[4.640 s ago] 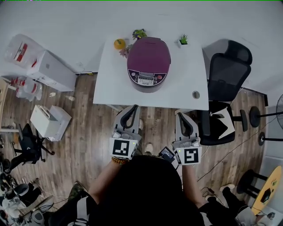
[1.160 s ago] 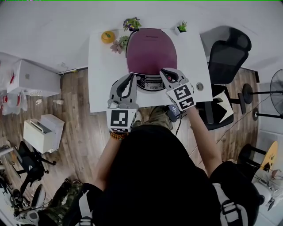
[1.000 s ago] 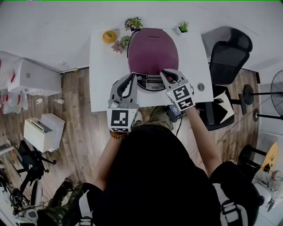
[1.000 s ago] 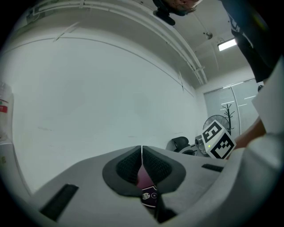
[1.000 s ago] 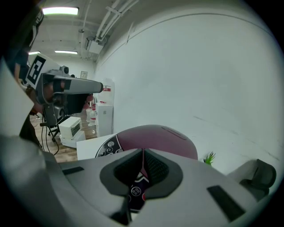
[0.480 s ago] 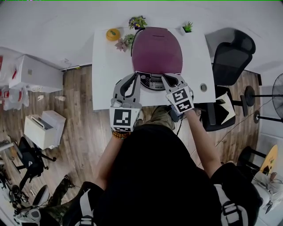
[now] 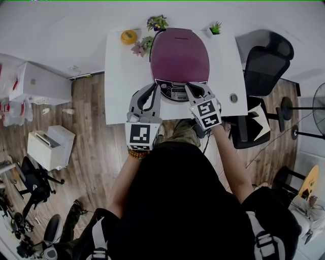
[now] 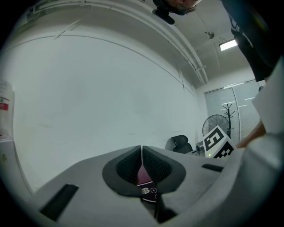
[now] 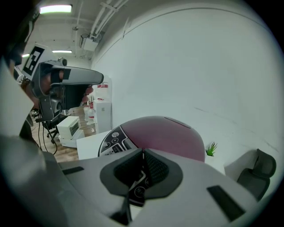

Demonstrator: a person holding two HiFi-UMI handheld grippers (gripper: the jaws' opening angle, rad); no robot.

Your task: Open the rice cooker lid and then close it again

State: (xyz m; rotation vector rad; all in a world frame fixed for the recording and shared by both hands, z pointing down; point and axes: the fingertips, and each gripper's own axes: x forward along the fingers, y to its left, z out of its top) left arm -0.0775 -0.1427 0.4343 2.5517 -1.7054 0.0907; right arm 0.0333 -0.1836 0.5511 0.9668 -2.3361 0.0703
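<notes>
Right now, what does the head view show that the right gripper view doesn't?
Only the head view: the yellow ornament, the flowers and the round hole in the table. Only the right gripper view: the lit ceiling lamp. Both: the closed purple rice cooker, the small green plant and the black office chair.

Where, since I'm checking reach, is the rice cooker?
In the head view the cooker stands on the table near its far edge, flowers at its left, a green plant at its right, the right gripper at its panel.
</notes>
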